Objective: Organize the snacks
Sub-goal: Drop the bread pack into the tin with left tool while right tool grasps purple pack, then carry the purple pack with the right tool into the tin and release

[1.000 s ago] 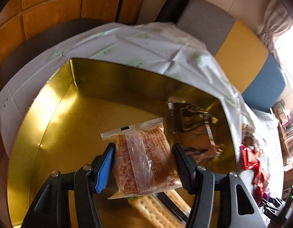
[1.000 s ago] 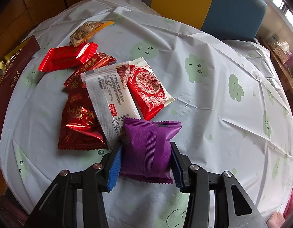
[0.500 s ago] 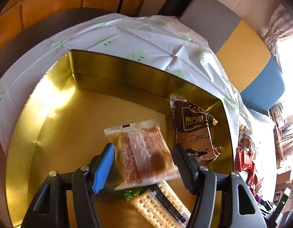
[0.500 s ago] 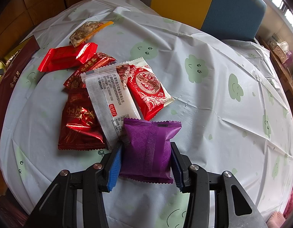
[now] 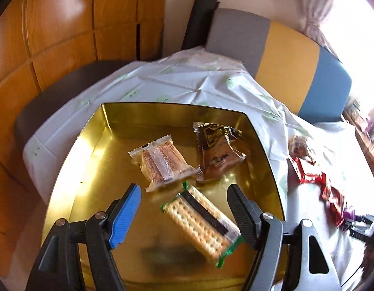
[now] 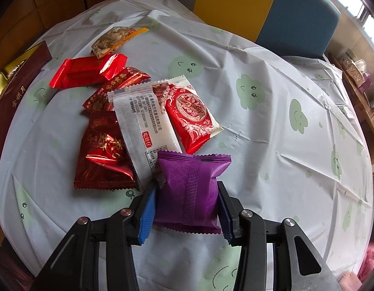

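Purple packet point(image 6: 189, 191) pinched in right tongs point(image 6: 185, 208); left tongs point(image 5: 184, 208) opening, empty. Lift straight, drop into gold tin point(image 5: 73, 169).

Black tongs point(image 5: 184, 208), blue ribbed pad, silver screws.

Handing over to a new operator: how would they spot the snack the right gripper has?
Find the snack pile on the cloud-print tablecloth. At its near edge, against the white packet, a purple packet sits between the right gripper's fingers. It is the only purple one; the others are red, white or orange.
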### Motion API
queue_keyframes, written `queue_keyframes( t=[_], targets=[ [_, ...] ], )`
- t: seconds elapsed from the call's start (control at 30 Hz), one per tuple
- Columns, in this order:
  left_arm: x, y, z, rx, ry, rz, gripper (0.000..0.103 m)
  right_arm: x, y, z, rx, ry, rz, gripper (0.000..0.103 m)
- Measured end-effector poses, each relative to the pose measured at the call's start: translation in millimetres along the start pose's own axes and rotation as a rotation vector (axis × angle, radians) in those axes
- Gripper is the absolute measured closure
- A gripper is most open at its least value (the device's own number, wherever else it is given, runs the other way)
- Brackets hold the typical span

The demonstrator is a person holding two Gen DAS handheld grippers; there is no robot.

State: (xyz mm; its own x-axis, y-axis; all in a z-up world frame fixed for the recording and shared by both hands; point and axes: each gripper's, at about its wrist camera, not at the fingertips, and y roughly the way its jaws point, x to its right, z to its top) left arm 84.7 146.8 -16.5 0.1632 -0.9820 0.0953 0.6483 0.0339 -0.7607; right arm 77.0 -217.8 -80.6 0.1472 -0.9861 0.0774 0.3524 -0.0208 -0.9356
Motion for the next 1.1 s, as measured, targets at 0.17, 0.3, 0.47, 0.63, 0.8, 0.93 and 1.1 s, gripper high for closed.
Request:
queue_keyframes(
  t=[0.17,0.3,0.47,0.63,0.8,0.93,1.1],
  targets=[
    [10,-13,-14,0.021,0.053,0.006,0.028,-6,-2,-3,-0.009,-0.032,-0.009,0.057],
    [12,-16,-20,0.021,0.058,0.003,0.028,-11,-5,-3,-0.031,-0.052,-0.008,0.058],
    [9,-18,-23,0.023,0.061,0.013,0.028,-24,-17,-6,-0.035,-0.082,0.016,0.059],
    [1,-18,-25,0.032,0.051,0.025,0.028,-40,-42,-4,0.023,-0.077,0.073,0.059],
    [-10,-18,-25,0.033,0.027,0.033,0.028,-76,-70,8,0.099,-0.108,0.152,0.059],
    [-20,-16,-25,0.029,0.002,0.041,0.028,-117,-91,24,0.164,-0.169,0.256,0.059],
    [-42,-18,-24,0.037,-0.054,0.057,0.028,-181,-106,44,0.211,-0.249,0.399,0.059]
  ],
)
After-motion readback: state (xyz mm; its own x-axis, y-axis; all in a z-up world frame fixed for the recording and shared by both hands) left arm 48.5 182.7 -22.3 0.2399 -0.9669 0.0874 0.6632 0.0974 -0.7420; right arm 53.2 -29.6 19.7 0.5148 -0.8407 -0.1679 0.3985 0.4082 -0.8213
